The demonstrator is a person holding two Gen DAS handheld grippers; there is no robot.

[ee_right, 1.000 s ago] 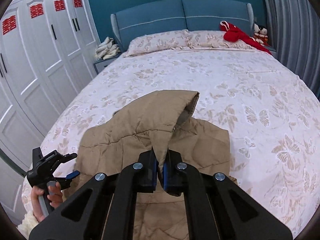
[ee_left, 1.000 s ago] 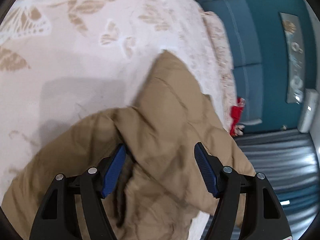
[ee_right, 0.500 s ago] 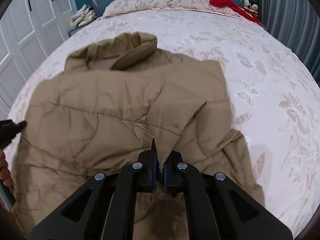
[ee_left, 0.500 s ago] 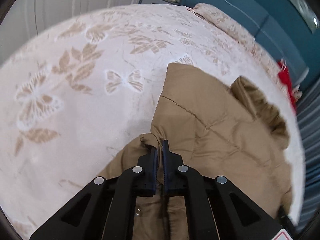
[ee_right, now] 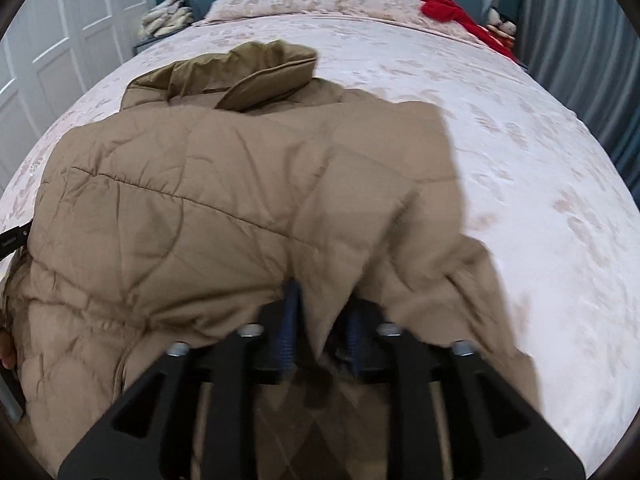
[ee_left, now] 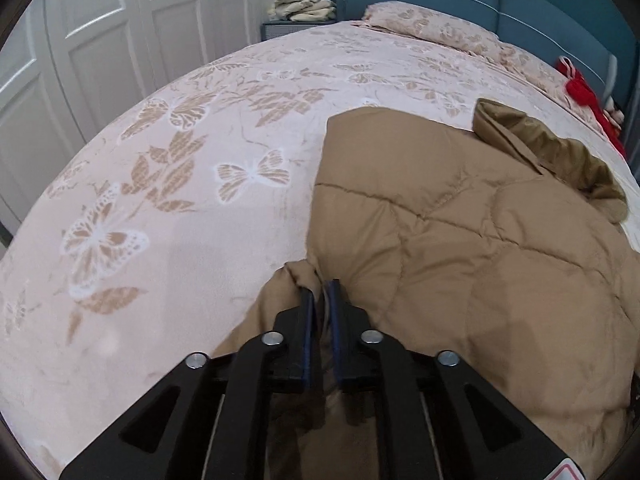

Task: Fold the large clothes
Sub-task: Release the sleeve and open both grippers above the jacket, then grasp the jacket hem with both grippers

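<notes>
A tan quilted jacket (ee_left: 460, 240) lies spread on the bed, hood (ee_left: 552, 152) toward the headboard. It also fills the right wrist view (ee_right: 240, 200), hood (ee_right: 248, 72) at the far end. My left gripper (ee_left: 320, 292) is shut on a fold at the jacket's left edge. My right gripper (ee_right: 320, 300) has its jaws partly apart, with jacket fabric lying loosely between and over the fingers near the right edge. The left gripper's tip (ee_right: 12, 236) shows at the left rim of the right wrist view.
The bed (ee_left: 180, 200) has a pale pink butterfly-print cover. Pillows (ee_right: 280, 0) and a red garment (ee_right: 452, 8) lie by the blue headboard. White wardrobe doors (ee_left: 80, 40) stand on the left, a nightstand with folded items (ee_left: 304, 0) beside them, grey curtains (ee_right: 580, 40) on the right.
The left gripper closed on the jacket's left edge and stayed there. The jacket was laid out flat, and the right gripper's jaws have just parted from their pinch on the fabric.
</notes>
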